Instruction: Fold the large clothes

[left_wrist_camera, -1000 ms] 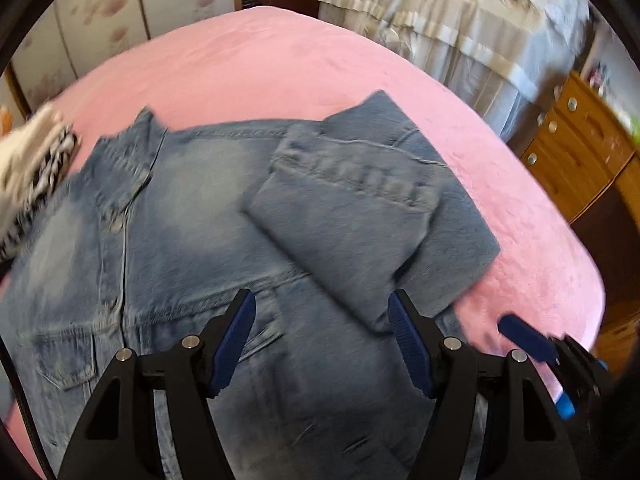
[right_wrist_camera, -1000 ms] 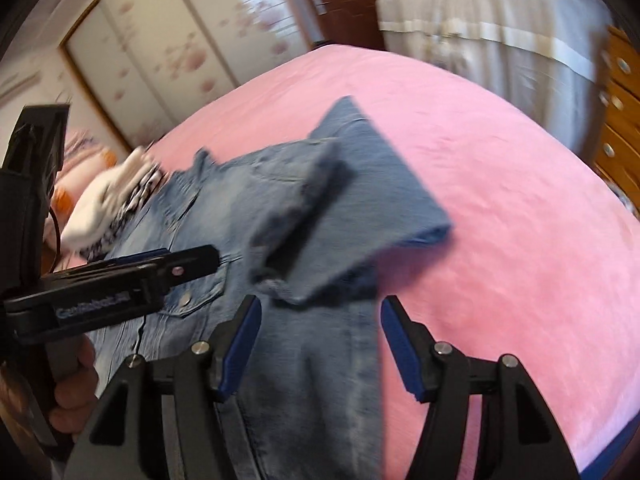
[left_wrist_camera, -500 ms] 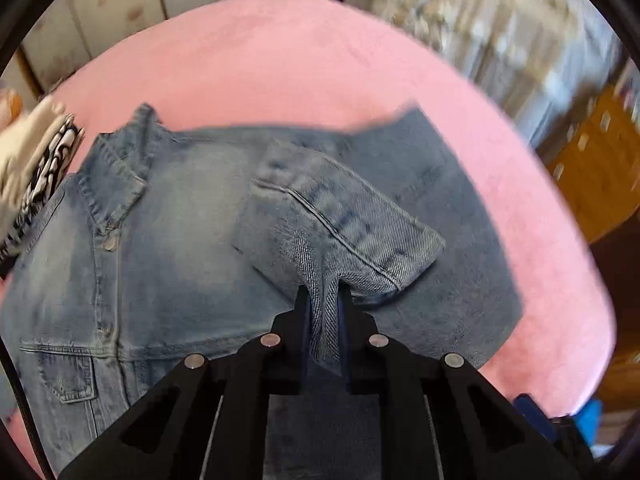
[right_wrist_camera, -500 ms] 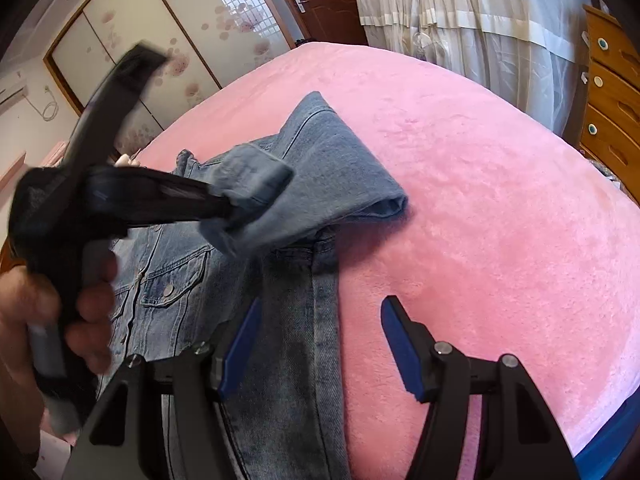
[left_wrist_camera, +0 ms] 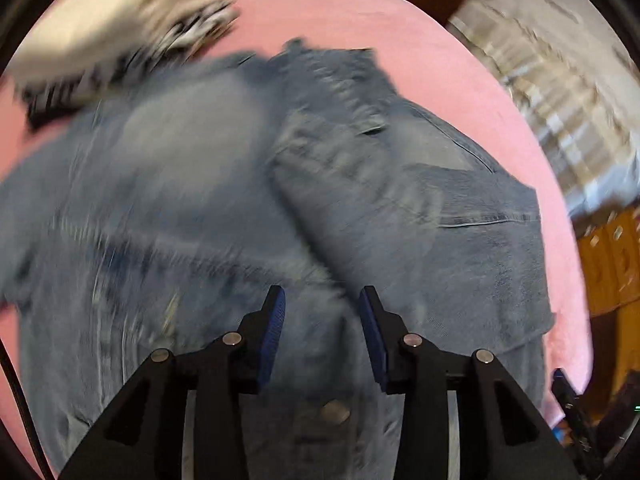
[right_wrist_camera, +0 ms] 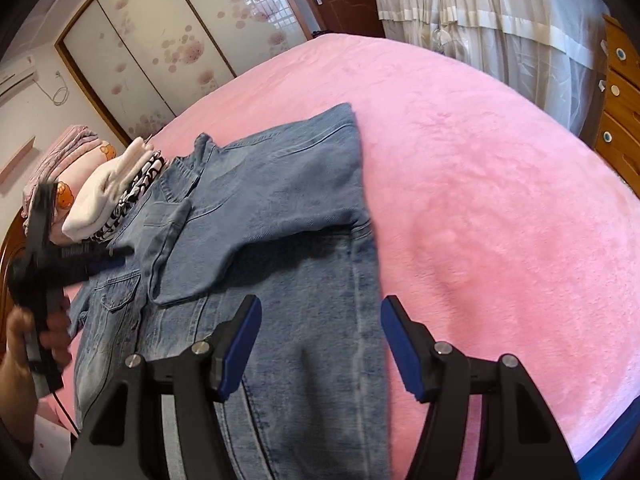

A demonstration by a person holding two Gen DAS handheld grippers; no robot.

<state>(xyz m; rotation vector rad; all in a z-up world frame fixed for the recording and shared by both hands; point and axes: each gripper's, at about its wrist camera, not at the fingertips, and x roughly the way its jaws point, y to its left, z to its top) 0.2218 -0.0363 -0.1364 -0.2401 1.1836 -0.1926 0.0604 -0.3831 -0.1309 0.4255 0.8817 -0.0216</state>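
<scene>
A blue denim jacket (right_wrist_camera: 304, 360) lies front-up on the pink bed (right_wrist_camera: 500, 200). Its right sleeve (right_wrist_camera: 224, 240) is folded inward and rests flat across the chest. In the blurred left wrist view the same jacket (left_wrist_camera: 180, 220) fills the frame, the sleeve (left_wrist_camera: 400, 216) lying to the right. My left gripper (left_wrist_camera: 322, 320) hovers just above the jacket's front, its jaws opening, nothing pinched between the blue pads. In the right wrist view the left gripper (right_wrist_camera: 116, 258) is at the far left, held by a hand (right_wrist_camera: 22, 344). My right gripper (right_wrist_camera: 320, 344) is open above the jacket's lower right side.
A stack of folded clothes (right_wrist_camera: 112, 196), white over black-and-white, sits by the jacket's collar, blurred in the left wrist view (left_wrist_camera: 112, 36). Pink pillows (right_wrist_camera: 60, 168) lie beyond it. A wooden dresser (right_wrist_camera: 620, 128) and curtains (right_wrist_camera: 500, 20) stand past the bed's right edge.
The left gripper shut on the sleeve cuff, carried it leftward across the jacket and let go; the sleeve now lies flat on the chest. The right gripper has stayed put.
</scene>
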